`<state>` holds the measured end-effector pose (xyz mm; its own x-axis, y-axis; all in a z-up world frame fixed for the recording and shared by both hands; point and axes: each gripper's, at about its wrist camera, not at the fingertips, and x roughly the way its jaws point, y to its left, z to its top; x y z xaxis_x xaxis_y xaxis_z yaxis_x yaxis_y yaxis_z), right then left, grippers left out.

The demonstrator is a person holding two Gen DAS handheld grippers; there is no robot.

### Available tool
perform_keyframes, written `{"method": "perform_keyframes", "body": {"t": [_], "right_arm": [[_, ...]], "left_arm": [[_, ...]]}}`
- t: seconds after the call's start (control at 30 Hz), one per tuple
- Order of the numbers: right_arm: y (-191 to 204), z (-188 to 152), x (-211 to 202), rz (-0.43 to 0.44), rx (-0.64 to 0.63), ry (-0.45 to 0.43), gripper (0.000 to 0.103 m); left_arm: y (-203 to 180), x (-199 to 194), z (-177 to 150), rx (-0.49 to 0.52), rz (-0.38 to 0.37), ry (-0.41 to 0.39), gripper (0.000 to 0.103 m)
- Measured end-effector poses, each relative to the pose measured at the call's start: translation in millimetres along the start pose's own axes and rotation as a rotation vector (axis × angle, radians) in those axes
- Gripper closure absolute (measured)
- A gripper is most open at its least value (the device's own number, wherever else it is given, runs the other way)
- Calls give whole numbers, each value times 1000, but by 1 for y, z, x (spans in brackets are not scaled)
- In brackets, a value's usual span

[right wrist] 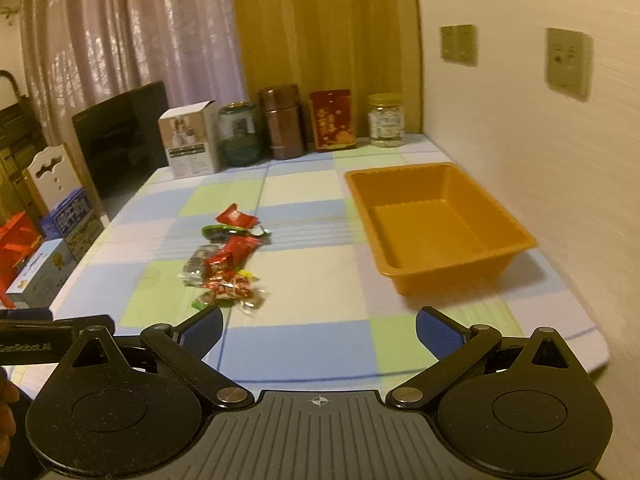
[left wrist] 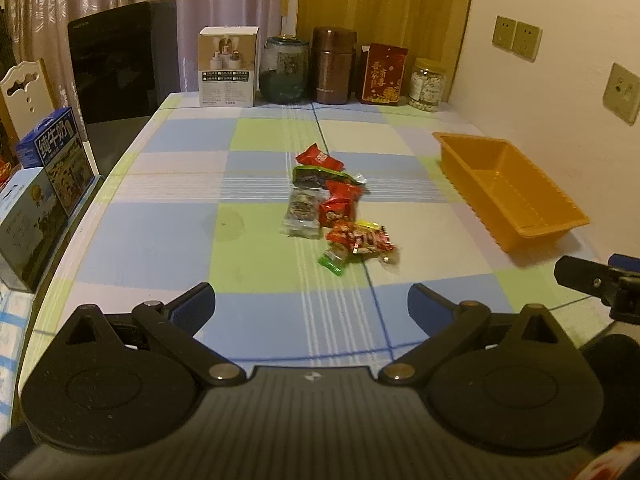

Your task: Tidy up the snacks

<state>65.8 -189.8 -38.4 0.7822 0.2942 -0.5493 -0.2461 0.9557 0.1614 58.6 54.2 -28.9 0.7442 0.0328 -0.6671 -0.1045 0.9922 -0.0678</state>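
Observation:
A small heap of snack packets [left wrist: 330, 208] [right wrist: 226, 264], mostly red with some green and clear wrappers, lies in the middle of the checked tablecloth. An empty orange tray [left wrist: 516, 200] [right wrist: 440, 236] stands to the right of it near the wall. My left gripper [left wrist: 312, 306] hovers open over the near part of the table, short of the packets, with nothing between its blue pads. My right gripper [right wrist: 320, 328] is open too, nearer the tray, also holding nothing. Part of the right gripper shows at the right edge of the left wrist view.
Along the back edge stand a white box [left wrist: 228, 66], a glass jar [left wrist: 284, 70], a brown canister [left wrist: 334, 66], a red packet [left wrist: 384, 74] and a small jar [left wrist: 428, 84]. Cartons [left wrist: 44, 184] line the left table edge. The wall runs along the right.

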Motion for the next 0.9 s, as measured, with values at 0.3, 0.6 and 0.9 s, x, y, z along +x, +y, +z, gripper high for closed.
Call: {"method": "perform_keyframes", "body": {"t": [0.3,0.6,0.9], "right_arm": [[7,-4,65,48,2,54,16],[5,-6,123,66,7,127,32],[4,-13,155,73,14,172,45]], "left_arm": [[8,65,5,72,-17,28,16],[-4,133,9,213,-112,87,37],[-9,175,13,275,-177,106,58]]}}
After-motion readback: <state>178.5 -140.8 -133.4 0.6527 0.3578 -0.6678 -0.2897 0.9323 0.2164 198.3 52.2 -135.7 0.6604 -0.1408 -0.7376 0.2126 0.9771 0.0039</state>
